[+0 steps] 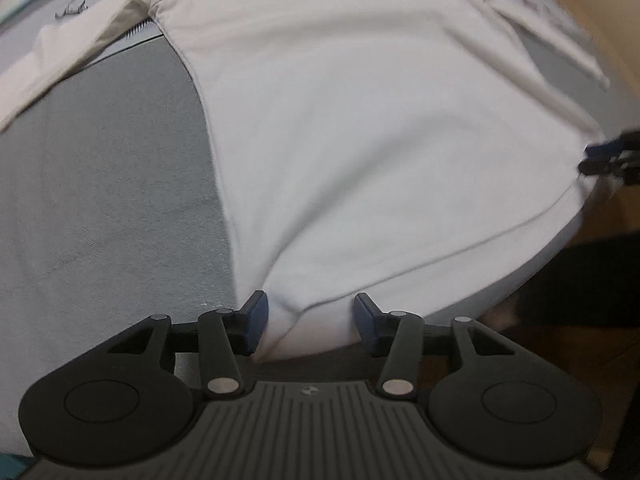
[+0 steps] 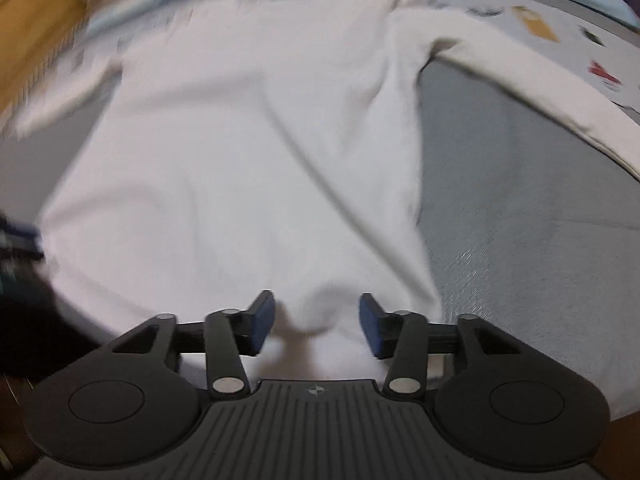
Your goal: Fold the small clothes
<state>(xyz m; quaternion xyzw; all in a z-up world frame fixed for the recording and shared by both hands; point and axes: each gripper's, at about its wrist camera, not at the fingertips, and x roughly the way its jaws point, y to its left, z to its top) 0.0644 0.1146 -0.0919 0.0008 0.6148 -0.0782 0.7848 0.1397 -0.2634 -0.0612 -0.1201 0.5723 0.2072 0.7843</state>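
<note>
Here, through the left wrist, we see the left gripper (image 1: pixel 307 322) with fingers apart around the near hem of the white shirt (image 1: pixel 360 120), bare grey mat (image 1: pixel 100 200) leftward. Through the right wrist, the right gripper (image 2: pixel 316 326) likewise straddles the hem, fingers apart, open mat on the right.

Left gripper (image 1: pixel 308 322) low, jaws spread wide, blue pads (image 1: pixel 256 320) apart; right gripper (image 2: pixel 316 322) likewise parted, pads (image 2: pixel 370 326) well apart; each visible at other's frame edge.
</note>
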